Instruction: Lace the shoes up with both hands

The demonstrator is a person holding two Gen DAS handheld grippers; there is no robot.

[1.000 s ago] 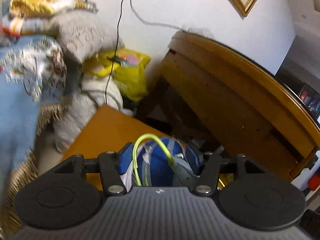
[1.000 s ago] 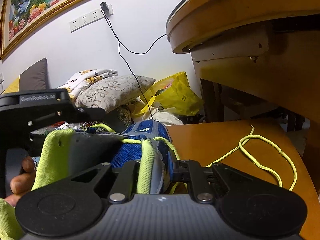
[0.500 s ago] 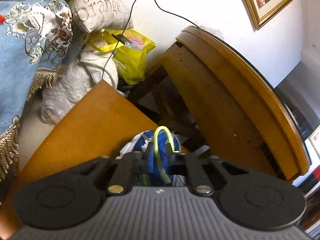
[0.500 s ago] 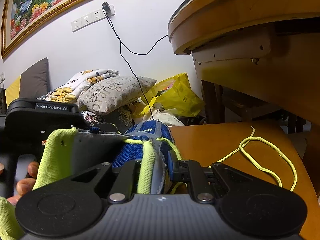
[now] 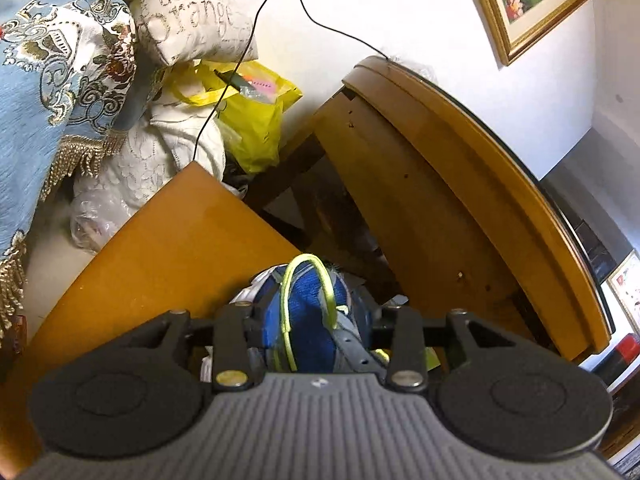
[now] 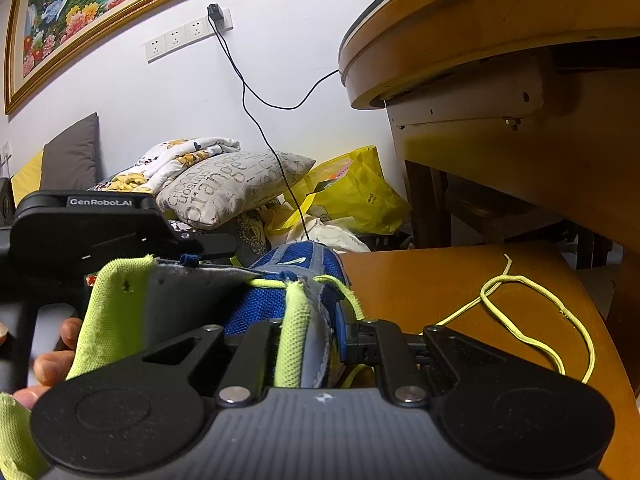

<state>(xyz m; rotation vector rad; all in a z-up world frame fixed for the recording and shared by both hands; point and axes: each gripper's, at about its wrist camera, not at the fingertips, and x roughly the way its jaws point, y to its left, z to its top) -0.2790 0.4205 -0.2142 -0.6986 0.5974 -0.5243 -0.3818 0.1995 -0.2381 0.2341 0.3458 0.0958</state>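
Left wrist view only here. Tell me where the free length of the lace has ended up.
Observer: The loose lace lies looped on the table, to the right of the shoe.
Operator: Report the right tongs.
Observer: The right tongs are closed on the shoe's green-lined side wall.
Operator: Say whether anything holds that lace end.
Observer: Nothing does; its tip rests free on the wood.

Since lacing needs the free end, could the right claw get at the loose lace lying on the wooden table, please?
Probably yes: the loose lace lies bare on the table, but the right claw straddles the shoe collar and must release it.
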